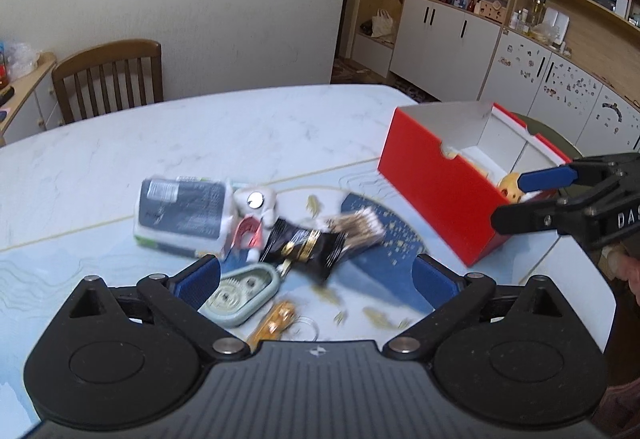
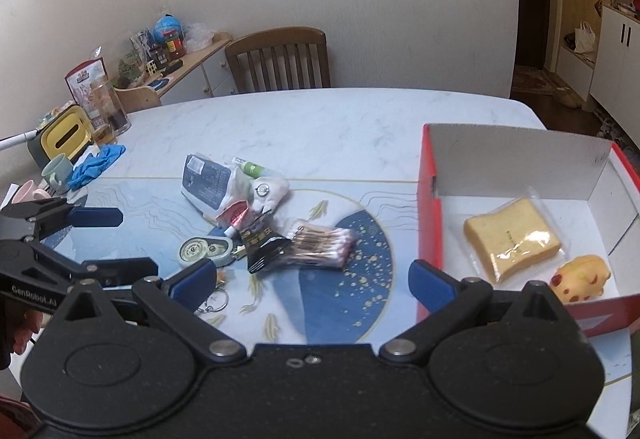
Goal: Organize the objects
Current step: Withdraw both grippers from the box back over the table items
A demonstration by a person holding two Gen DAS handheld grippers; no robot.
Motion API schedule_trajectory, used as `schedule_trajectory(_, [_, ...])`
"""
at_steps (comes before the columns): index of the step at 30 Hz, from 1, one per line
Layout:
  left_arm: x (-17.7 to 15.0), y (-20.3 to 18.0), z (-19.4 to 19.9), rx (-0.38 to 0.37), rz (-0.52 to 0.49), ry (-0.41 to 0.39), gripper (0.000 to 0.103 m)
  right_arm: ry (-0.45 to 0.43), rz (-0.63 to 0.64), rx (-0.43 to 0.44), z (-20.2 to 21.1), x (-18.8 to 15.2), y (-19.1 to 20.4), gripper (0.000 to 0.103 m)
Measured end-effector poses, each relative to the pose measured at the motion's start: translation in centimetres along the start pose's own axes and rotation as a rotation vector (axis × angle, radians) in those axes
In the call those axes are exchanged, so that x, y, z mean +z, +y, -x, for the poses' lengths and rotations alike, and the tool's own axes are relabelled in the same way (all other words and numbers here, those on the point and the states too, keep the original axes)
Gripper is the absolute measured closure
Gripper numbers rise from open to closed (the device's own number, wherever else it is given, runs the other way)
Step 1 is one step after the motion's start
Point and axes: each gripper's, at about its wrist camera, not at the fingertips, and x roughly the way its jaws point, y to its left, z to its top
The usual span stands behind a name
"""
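Observation:
A heap lies mid-table: a dark tissue pack, a white pouch, a black sachet, a cotton swab pack, a green correction tape and an orange key tag. My left gripper hangs open just in front of the heap, nothing between its pads. To the right stands a red box holding wrapped bread and a yellow pig toy. My right gripper is open and empty beside the box's left wall. Each gripper shows in the other's view: the right, the left.
A wooden chair stands behind the table's far edge. At the table's left sit a mug, blue gloves, a glass jar and a yellow tissue box. Cabinets line the right wall.

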Motion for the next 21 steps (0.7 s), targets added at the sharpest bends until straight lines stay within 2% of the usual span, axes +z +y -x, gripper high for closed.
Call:
schedule_trajectory(3, [-1.4, 0.9, 0.2, 0.001, -0.012, -0.015, 0.001, 0.01, 0.005, -0.015, -0.7, -0.5, 0.9, 0.001])
schedule_trajectory(9, [-3.7, 2.2, -0.5, -0.016, -0.019, 0.034, 0.0, 0.028, 0.012, -0.025, -2.0, -1.2, 2.4, 0.001])
schedule_trajectory(17, [-6.4, 2.6, -1.9, 0.021, -0.102, 0.08, 0.0, 0.063, 0.027, -0.04, -4.1, -2.1, 4.2, 0.001])
schedule_trajectory(21, [-7.4, 3.0, -2.8, 0.025, -0.108, 0.09, 0.0, 0.072, 0.031, -0.054, -5.3, -2.5, 4.6, 0.002])
